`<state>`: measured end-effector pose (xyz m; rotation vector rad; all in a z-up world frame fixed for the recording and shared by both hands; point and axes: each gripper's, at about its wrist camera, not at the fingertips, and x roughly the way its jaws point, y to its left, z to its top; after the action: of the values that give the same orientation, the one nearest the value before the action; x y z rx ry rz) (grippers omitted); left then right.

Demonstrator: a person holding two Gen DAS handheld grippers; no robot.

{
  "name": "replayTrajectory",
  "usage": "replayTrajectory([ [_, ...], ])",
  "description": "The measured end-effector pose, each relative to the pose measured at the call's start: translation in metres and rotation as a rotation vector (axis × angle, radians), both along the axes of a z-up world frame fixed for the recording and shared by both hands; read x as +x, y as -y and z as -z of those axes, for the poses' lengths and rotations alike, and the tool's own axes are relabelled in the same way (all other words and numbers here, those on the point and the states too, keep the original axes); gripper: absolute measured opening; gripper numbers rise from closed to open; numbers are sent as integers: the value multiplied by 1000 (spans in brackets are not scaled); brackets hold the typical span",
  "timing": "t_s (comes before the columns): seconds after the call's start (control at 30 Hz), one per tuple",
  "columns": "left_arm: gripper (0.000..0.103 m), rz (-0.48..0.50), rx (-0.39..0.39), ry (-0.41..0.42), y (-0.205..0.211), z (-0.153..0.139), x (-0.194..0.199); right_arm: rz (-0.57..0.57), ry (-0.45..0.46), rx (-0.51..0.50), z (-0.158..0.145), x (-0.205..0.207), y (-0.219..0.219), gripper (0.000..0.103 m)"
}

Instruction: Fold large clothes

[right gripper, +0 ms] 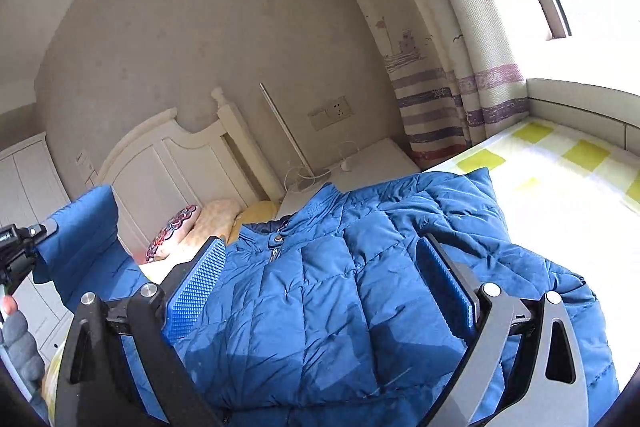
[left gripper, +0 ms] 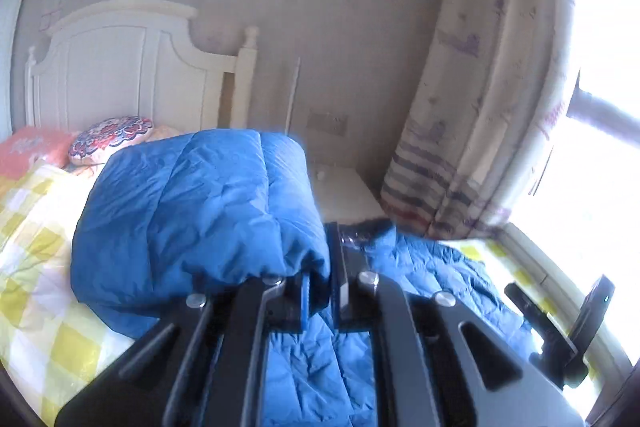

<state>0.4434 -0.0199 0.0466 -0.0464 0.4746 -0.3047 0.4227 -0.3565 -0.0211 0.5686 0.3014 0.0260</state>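
A large blue quilted puffer jacket (right gripper: 340, 291) lies on the bed with its collar toward the headboard. My left gripper (left gripper: 324, 247) is shut on a sleeve of the jacket (left gripper: 192, 211) and holds it lifted over the bed; the left gripper also shows at the left edge of the right wrist view (right gripper: 24, 247) with the sleeve hanging from it. My right gripper (right gripper: 320, 267) is open, its jaws wide apart just above the jacket's chest, holding nothing. It shows at the right edge of the left wrist view (left gripper: 560, 323).
The bed has a yellow and white checked cover (right gripper: 560, 163). A white headboard (left gripper: 128, 67), a patterned round cushion (left gripper: 112, 139) and an orange pillow (left gripper: 28, 151) are at its head. A white nightstand (right gripper: 372, 163), a curtain (right gripper: 452, 67) and a bright window (left gripper: 600, 107) stand to the right.
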Motion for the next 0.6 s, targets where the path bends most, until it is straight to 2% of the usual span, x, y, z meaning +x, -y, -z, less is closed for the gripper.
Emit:
replayTrajectory([
  [0.1,14,120,228,-175,84,77,11,58,-4,107,7,-2,23,93],
  [0.13,20,148,298,-237,102,103,14,70,-15,122,9,-1,26,93],
  [0.17,25,140,378,-260,112,128,11,67,-25,127,10,0,28,93],
  [0.2,26,125,444,-240,119,134,7,60,-32,117,10,2,26,93],
  [0.23,34,131,451,-229,119,131,2,50,-38,94,8,3,22,93],
  [0.27,54,145,426,-238,116,128,2,36,-38,63,7,5,17,93],
  [0.3,61,172,389,-258,110,125,4,24,-45,31,6,5,11,93],
  [0.33,65,186,368,-270,104,123,5,14,-52,1,5,7,6,93],
  [0.37,65,180,365,-268,96,120,4,3,-55,-26,4,7,1,93],
  [0.43,67,141,334,-220,76,106,-9,-11,-62,-55,4,8,-6,93],
  [0.5,77,71,220,-156,40,86,-27,-18,-69,-58,5,9,-7,93],
  [0.53,88,18,142,-127,16,78,-35,-18,-70,-55,6,9,-7,93],
  [0.57,92,-46,57,-108,-8,68,-39,-18,-71,-51,6,9,-7,93],
  [0.6,92,-120,-26,-108,-35,64,-42,-19,-72,-50,6,9,-7,93],
])
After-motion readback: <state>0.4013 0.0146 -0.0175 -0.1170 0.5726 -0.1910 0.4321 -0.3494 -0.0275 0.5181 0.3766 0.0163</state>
